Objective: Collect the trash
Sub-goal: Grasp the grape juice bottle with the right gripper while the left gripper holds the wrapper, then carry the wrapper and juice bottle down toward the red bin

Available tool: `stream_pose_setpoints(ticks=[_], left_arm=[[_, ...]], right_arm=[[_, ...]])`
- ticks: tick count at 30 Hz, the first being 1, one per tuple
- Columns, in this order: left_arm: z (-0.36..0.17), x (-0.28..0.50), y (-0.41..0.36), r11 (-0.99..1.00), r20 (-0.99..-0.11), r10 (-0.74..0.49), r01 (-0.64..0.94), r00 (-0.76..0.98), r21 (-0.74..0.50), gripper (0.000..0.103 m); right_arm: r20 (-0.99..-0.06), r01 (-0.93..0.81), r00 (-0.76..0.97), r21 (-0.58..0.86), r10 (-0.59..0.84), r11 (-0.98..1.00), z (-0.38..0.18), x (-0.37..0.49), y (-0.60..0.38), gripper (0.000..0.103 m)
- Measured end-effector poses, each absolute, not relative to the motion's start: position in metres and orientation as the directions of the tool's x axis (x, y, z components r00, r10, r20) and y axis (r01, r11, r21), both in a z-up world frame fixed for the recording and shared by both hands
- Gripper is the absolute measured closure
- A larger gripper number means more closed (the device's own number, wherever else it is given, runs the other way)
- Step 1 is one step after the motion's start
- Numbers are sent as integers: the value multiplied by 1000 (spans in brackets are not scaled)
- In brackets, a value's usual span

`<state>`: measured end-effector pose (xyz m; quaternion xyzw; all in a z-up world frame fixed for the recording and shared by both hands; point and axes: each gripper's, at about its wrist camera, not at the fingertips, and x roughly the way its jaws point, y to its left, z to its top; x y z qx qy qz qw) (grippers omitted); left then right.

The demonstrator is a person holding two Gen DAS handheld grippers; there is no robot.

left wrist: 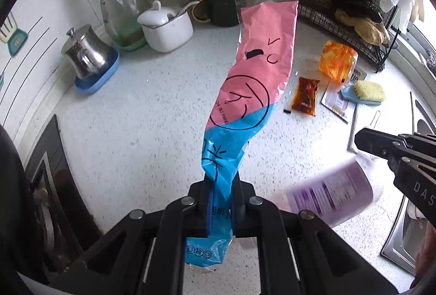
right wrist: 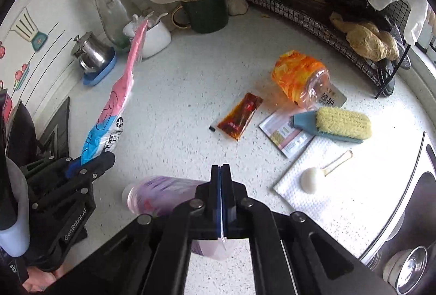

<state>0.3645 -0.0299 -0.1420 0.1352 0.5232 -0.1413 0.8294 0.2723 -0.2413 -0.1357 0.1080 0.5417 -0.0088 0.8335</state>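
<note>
Pink-and-blue wrapper (left wrist: 245, 93) is pinched in the left hand-held gripper (left wrist: 222, 194); right hand-held gripper (right wrist: 221, 186) fully closed, empty.

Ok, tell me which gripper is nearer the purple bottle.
Right. The right gripper hangs directly over the purple bottle, jaws shut with nothing between them. The left gripper is off to the side, clamped on the pink and blue wrapper.

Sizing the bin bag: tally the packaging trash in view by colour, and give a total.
Pink-and-blue wrapper: 1
Purple bottle: 1
Orange container: 1
Red sauce sachet: 1
Pale flat packet: 1
Total: 5
</note>
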Motion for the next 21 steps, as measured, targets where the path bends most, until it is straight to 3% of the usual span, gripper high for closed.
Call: stream_pose_setpoints(ticks=[12, 21], left_arm=[[-147, 307, -3, 966, -903, -39, 248, 427, 76, 95], [-141, 260, 8, 954, -886, -77, 292, 458, 68, 95]], right_arm=[[-887, -73, 436, 137, 155, 988, -125, 230, -214, 103], [-868, -96, 466, 145, 173, 985, -119, 190, -196, 103]])
